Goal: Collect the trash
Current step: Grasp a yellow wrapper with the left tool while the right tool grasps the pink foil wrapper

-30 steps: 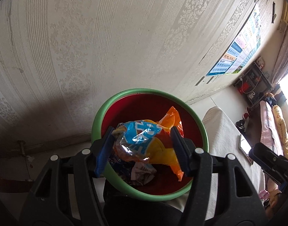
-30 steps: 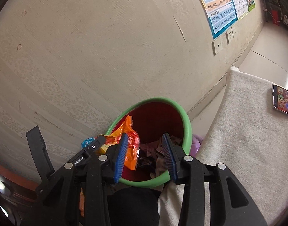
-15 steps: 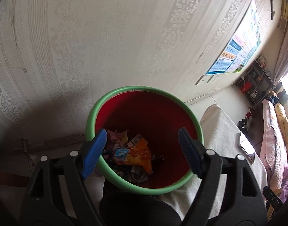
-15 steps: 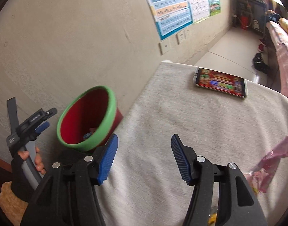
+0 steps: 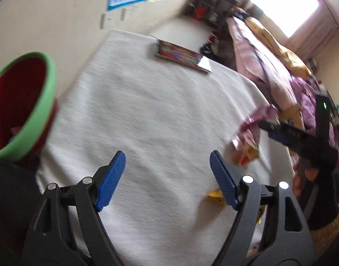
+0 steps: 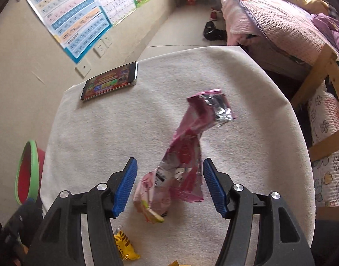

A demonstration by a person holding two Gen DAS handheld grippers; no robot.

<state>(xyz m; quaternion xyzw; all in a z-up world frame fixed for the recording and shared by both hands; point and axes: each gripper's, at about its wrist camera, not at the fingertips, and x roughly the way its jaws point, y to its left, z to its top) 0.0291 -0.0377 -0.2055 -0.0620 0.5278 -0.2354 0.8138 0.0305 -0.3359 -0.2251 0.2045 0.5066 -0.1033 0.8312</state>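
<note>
Right gripper (image 6: 169, 185) poised with jaws parted either side of the pink wrapper (image 6: 187, 155) on the white cloth (image 6: 102, 133), not pinching it, evidently lined up for a pickup; left gripper (image 5: 167, 177) wide and empty, aimed near a yellow wrapper (image 5: 216, 196). Swung away from the bin (image 5: 36, 110) since a second ago, orange packet dropped inside, both jaws just widened.

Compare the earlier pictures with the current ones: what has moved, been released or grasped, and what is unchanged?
The left gripper let its orange-and-blue wrapper fall into the bin, then both swung from the bin to the white cloth. The right gripper, jaws just opened, now straddles the pink wrapper without gripping. The phone and the bin stayed put.
</note>
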